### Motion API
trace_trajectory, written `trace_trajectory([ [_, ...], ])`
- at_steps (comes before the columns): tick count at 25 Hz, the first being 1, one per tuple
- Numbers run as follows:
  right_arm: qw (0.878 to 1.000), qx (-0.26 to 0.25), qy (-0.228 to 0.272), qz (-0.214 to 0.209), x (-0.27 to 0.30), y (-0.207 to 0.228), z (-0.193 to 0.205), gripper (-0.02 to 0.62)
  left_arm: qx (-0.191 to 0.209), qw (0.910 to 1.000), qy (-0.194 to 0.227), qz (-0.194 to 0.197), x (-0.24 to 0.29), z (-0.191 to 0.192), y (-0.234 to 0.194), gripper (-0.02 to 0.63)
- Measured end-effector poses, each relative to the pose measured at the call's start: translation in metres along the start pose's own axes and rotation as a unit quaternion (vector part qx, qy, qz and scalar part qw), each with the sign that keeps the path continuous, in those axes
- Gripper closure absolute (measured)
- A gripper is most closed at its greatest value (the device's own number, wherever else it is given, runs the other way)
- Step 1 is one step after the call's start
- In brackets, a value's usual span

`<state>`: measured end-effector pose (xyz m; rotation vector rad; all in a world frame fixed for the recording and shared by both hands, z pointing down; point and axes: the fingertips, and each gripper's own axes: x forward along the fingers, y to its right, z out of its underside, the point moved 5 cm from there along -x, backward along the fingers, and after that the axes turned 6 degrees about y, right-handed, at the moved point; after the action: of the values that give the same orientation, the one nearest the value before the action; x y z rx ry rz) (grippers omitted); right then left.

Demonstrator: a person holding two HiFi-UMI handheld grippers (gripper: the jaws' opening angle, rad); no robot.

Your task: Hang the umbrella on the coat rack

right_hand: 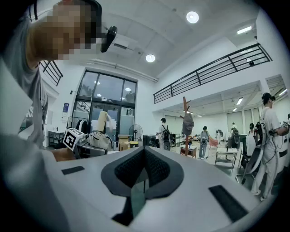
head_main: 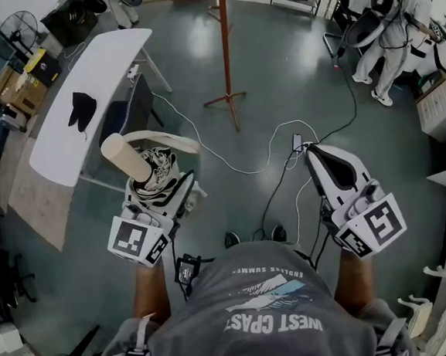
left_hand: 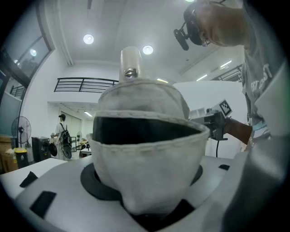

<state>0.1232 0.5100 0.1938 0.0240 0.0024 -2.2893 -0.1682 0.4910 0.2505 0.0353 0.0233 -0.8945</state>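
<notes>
A folded umbrella (head_main: 159, 176) of pale patterned fabric, with a thick beige handle (head_main: 125, 158), stands upright in my left gripper (head_main: 162, 189), whose jaws are shut on its body. In the left gripper view the umbrella's fabric (left_hand: 146, 154) fills the space between the jaws and the handle (left_hand: 130, 62) rises above it. My right gripper (head_main: 326, 164) is level at the right, shut with nothing in it (right_hand: 144, 168). The coat rack (head_main: 226, 50), a red-brown pole on a cross foot, stands on the floor some way ahead. In the right gripper view the coat rack (right_hand: 184, 136) has a grey garment hanging on it.
A white folding table (head_main: 102, 60) with a black cloth (head_main: 81, 110) stands at the left, close beside the left gripper. White and black cables (head_main: 270, 142) run over the floor between me and the rack. People (head_main: 397, 20) stand at the far right by shelves.
</notes>
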Motion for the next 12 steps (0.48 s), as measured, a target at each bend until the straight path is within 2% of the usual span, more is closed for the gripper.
trace_trajectory([
  [12, 1.000, 0.005, 0.000, 0.017, 0.014, -0.009, 0.004, 0.569, -0.002, 0.9999, 0.003, 0.009, -0.005, 0.005, -0.018, 0.301],
])
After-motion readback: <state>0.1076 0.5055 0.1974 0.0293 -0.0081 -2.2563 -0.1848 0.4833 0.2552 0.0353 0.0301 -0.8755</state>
